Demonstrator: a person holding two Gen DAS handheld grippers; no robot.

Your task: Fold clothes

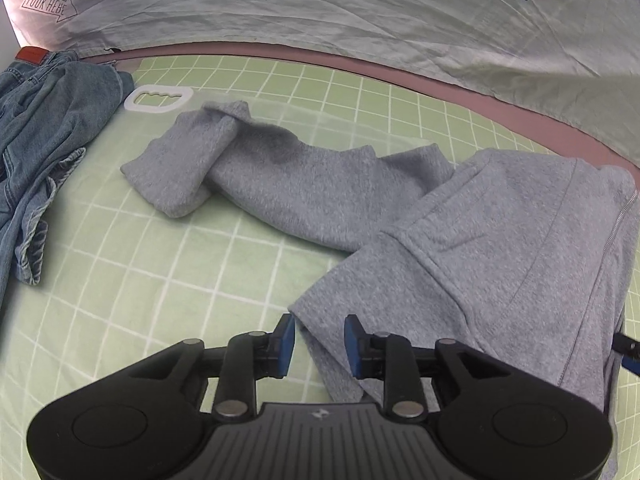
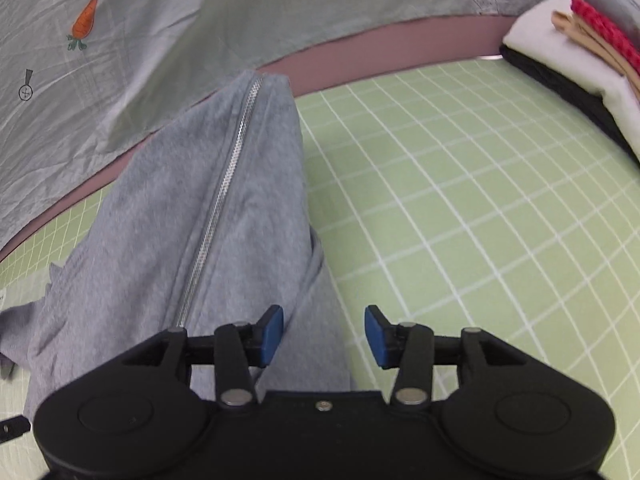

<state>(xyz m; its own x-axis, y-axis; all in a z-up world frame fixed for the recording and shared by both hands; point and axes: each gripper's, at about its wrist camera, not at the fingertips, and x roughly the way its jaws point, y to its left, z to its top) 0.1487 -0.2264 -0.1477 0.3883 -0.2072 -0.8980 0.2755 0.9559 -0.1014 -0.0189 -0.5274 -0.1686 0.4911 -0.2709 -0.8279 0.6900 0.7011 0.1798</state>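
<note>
Both the left claw [image 1: 320, 340] and right claw [image 2: 324, 334] gape empty over the grey hoodie [image 1: 500, 240]; each should pinch its hem edge squarely before folding.

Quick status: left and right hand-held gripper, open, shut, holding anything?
Left hand-held gripper: open, pads clear of the grey fleece zip-up sweatshirt edge between them.
Right hand-held gripper: open, holding nothing, over the sweatshirt's edge.

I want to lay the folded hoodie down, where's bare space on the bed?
Widest bare sheet: between the grey hoodie and the folded stack. Smaller patch between jeans and sleeve. Crowded along the pillow.
</note>
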